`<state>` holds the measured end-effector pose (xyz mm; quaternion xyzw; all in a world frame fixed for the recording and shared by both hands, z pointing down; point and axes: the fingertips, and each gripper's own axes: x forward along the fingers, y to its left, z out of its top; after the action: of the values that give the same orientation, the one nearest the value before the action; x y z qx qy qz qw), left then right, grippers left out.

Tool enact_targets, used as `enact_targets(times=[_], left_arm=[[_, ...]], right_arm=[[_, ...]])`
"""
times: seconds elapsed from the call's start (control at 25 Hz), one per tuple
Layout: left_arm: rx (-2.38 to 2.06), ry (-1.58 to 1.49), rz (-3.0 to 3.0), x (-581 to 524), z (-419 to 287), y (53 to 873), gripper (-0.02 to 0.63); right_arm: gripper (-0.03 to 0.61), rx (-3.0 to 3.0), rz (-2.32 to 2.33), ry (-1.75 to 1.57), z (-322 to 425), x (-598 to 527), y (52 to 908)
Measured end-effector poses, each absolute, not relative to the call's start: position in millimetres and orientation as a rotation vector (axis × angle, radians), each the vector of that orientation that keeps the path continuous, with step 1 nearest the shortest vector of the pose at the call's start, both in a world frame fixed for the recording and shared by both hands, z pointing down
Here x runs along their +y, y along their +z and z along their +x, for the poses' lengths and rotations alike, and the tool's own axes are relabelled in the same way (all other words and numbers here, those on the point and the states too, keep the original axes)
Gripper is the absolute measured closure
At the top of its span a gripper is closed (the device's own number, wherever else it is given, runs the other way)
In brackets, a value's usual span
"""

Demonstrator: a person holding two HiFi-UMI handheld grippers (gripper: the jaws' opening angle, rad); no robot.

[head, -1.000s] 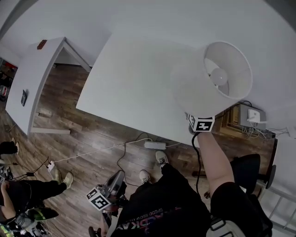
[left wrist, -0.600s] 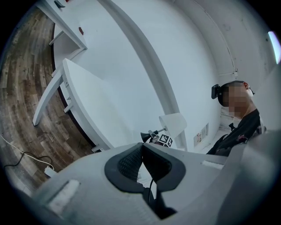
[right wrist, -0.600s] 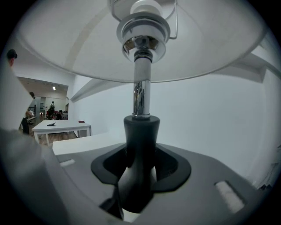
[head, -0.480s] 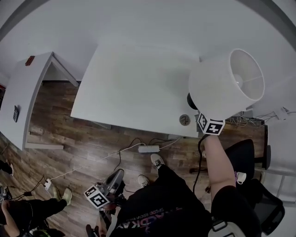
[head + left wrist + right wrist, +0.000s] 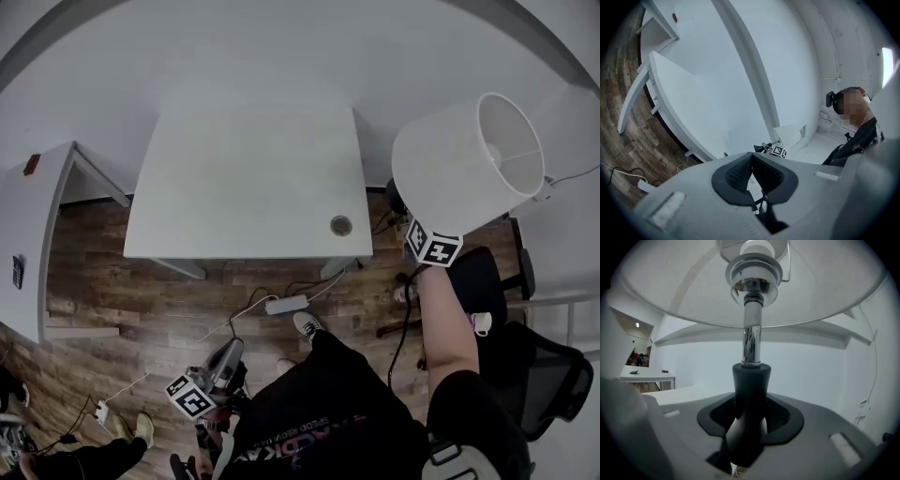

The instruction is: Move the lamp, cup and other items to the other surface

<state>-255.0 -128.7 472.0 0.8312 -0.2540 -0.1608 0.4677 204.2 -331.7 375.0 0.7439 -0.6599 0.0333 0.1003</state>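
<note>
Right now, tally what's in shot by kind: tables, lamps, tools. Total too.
White tables: 2
Lamp: 1, gripped at its dark base by the right tool
Tools: 2, left tool and right tool
Total: 5

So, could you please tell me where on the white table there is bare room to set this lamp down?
The white table is bare almost everywhere, from its far edge by the wall to its near edge. Only a small round item sits near the near right corner. The floor below is crowded with a power strip and cables.
</note>
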Motion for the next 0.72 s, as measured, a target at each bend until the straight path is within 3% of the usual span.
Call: enact_targets(times=[0.72], left_arm=[[-0.201,-0.191,2.094,-52,-181,474,0.617]], right_arm=[[0.419,-1.667,2.405,0.067,302,-123,319]])
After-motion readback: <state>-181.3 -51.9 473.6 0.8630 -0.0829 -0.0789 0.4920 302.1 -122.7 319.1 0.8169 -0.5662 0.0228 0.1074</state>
